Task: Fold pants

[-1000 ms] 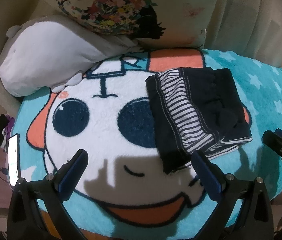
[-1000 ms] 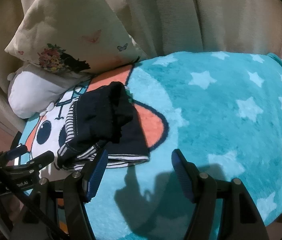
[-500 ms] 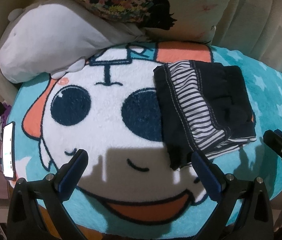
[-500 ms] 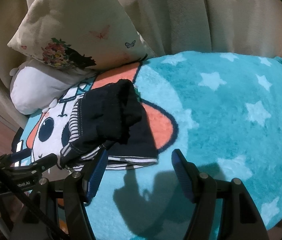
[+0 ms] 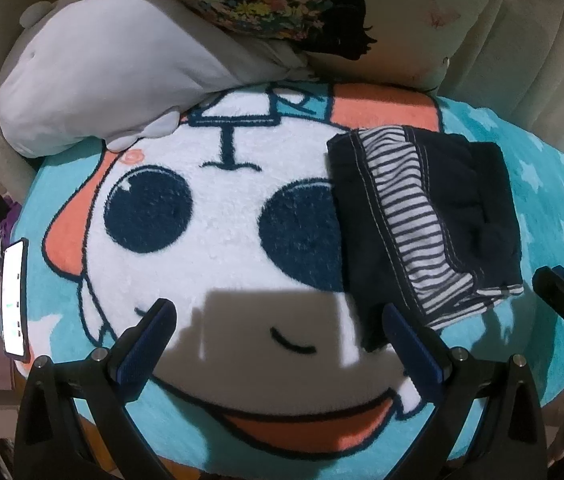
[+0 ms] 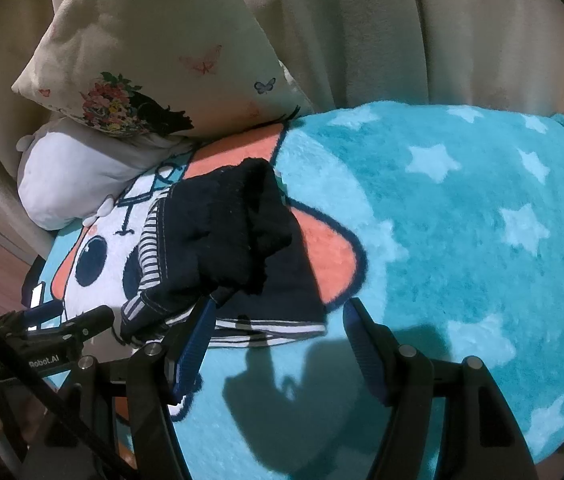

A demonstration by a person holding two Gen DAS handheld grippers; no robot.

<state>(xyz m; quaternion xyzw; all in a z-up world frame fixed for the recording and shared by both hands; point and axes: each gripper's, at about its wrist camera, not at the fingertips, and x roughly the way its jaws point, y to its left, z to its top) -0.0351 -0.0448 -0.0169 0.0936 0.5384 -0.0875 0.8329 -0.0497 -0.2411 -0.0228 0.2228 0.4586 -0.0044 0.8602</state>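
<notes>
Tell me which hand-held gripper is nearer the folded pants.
Right, by a little. The right hand-held gripper has one fingertip at the near edge of the pants; the left hand-held gripper sits left of them, only its right fingertip reaching their near corner.

Under my fingers a teal cartoon-face blanket (image 5: 209, 208), folded dark pants (image 5: 426, 216) lying on it, white plush pillow (image 5: 93, 76) and floral cushion (image 6: 153, 44) at its far edge
</notes>
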